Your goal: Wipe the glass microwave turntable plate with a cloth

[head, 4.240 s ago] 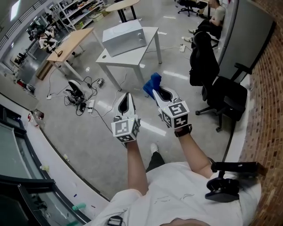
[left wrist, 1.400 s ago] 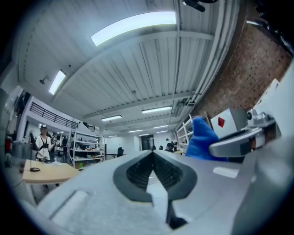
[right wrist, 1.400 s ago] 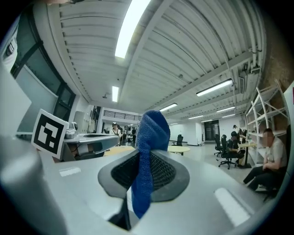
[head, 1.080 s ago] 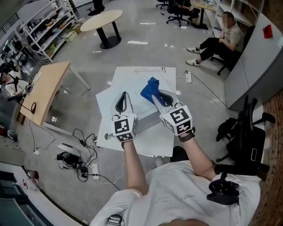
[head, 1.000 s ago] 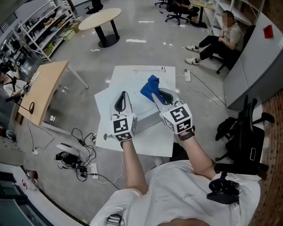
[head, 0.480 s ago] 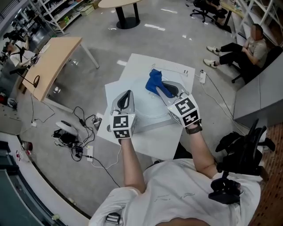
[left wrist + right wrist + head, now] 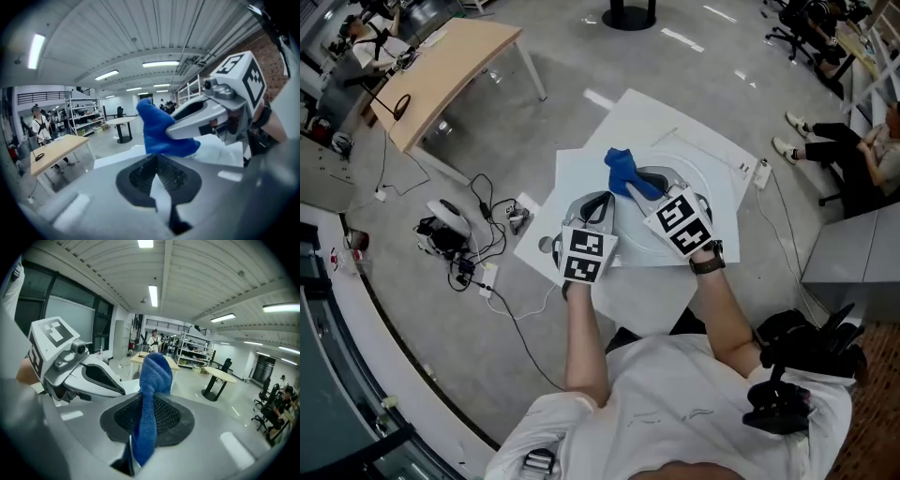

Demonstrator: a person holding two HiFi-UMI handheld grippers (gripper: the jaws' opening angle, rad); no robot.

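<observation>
Grips a blue cloth point(image 7: 152, 376) in the right gripper point(image 7: 151, 397), fingers clamped on its middle, one bunched end standing up past the tips and the other trailing back toward the camera. Carries the left gripper point(image 7: 157, 157) just beside it, fingers drawn together at the tips with nothing between them. Hovers with both over the glass turntable plate point(image 7: 712, 178), visible in the head view only as a faint round rim lying on a white table point(image 7: 642, 295). Places the cloth above the plate's far left part; impossible to judge whether it touches the glass. From the left gripper view, shows the cloth as a blue peak just above the closed fingertips, pinched by the right gripper's pale fingers. Around the table, in the head view: grey floor point(image 7: 487, 356), a tangle of cables point(image 7: 459, 248) to the left, a wooden table point(image 7: 455, 61) beyond those, a black office chair point(image 7: 811, 333) to the right, and a seated person's legs point(image 7: 834, 141) at the right edge.
</observation>
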